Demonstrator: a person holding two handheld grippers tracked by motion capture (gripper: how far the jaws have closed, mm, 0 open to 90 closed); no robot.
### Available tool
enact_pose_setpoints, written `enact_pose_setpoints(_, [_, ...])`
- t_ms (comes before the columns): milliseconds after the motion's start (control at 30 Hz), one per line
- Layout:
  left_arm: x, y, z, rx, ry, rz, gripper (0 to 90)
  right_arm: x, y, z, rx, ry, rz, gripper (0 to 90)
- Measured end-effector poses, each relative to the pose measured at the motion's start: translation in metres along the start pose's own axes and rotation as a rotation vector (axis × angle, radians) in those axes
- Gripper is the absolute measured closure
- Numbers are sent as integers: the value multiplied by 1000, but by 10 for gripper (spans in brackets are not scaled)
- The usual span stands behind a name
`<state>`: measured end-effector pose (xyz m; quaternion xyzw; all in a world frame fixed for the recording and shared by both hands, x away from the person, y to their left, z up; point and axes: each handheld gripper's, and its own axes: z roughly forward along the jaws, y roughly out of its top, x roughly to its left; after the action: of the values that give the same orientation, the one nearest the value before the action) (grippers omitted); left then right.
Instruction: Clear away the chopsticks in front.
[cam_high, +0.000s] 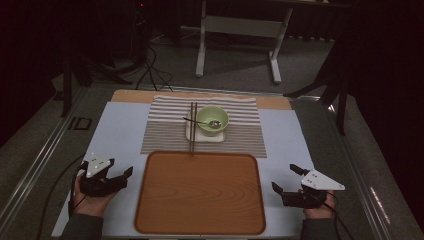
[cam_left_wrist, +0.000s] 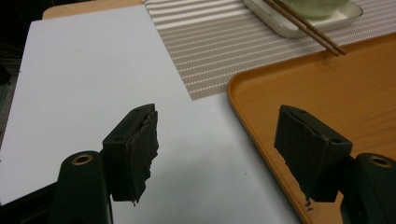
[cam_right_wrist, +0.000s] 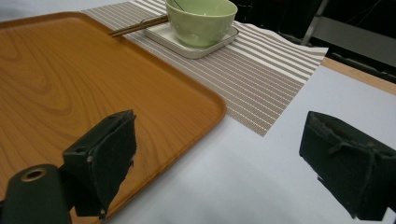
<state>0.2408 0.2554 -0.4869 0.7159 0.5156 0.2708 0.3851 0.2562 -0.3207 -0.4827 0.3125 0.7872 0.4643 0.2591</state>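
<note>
I see both pairs of fingers spread wide with nothing between them: my left gripper (cam_high: 119, 176) sits left of the wooden tray (cam_high: 200, 192), my right gripper (cam_high: 285, 181) right of it. The green bowl (cam_high: 212, 120) sits on a white dish (cam_high: 194, 134) on the striped mat (cam_high: 245, 132), chopsticks (cam_high: 193, 127) beside it. The pale desk (cam_high: 122, 130) stands in a dim room. The bowl's contents are hard to make out.

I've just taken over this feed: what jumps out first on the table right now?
The big wooden tray lies bare at the near middle, with the left gripper and right gripper open at either side of it. Beyond it, on the striped placemat, a green bowl with a spoon in it sits on a white dish. Chopsticks lie across that dish, tips reaching the tray's far rim.
</note>
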Motion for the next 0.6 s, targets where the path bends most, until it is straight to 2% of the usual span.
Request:
enact_pose_setpoints(200, [2,9,3,-23,-5,-9,307,1,0,0,-4,-4,-6,105])
enact_pose_setpoints(600, [-5,32,16,-44,9,12,307,1,0,0,-2,-5,-7,106])
